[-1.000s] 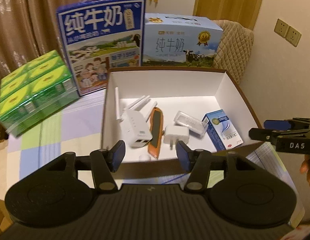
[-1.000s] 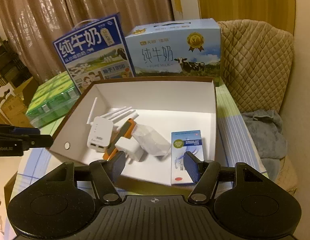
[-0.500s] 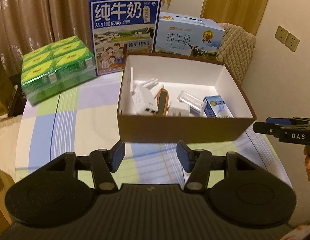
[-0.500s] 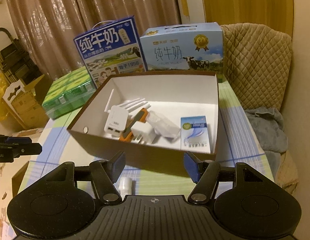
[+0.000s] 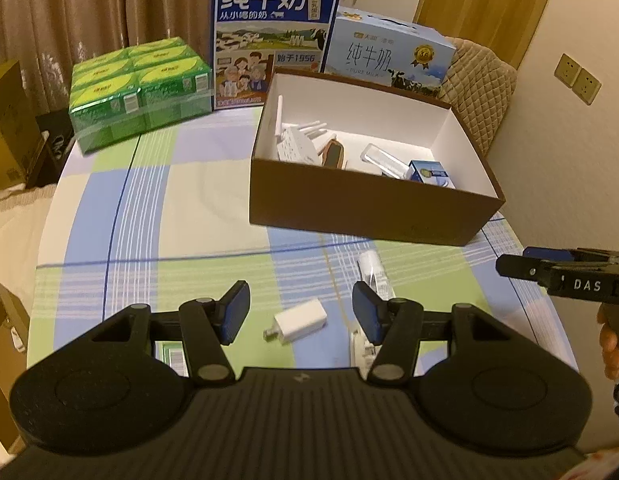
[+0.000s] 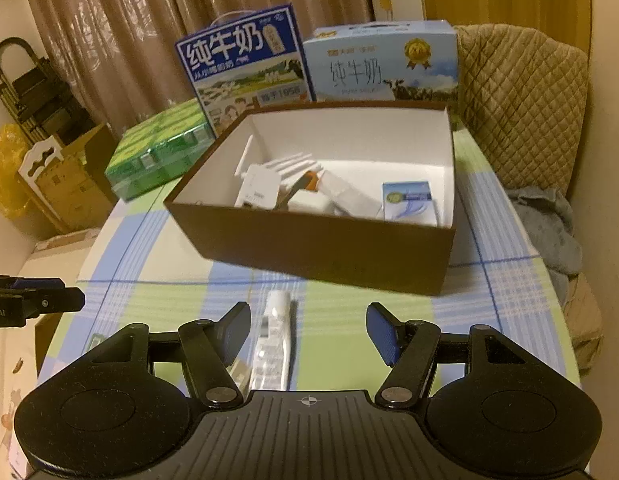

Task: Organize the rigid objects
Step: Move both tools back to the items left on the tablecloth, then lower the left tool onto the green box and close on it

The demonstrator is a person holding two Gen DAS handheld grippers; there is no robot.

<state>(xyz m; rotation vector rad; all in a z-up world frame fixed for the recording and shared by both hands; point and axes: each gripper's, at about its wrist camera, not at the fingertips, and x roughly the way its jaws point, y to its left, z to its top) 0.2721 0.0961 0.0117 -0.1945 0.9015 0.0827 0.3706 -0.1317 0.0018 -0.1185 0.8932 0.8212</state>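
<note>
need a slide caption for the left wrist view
Open left tongs hover over a white charger on the checked tablecloth; brown box beyond.

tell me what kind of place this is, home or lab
Most likely a home, perhaps a dining or living room. A table with a checked tablecloth holds retail milk cartons and a green drink multipack; long curtains hang behind, and a quilted chair stands beside it.

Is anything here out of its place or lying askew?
Yes. A white charger plug and a clear-wrapped white item lie loose on the tablecloth, outside the brown box holding the other items.
</note>
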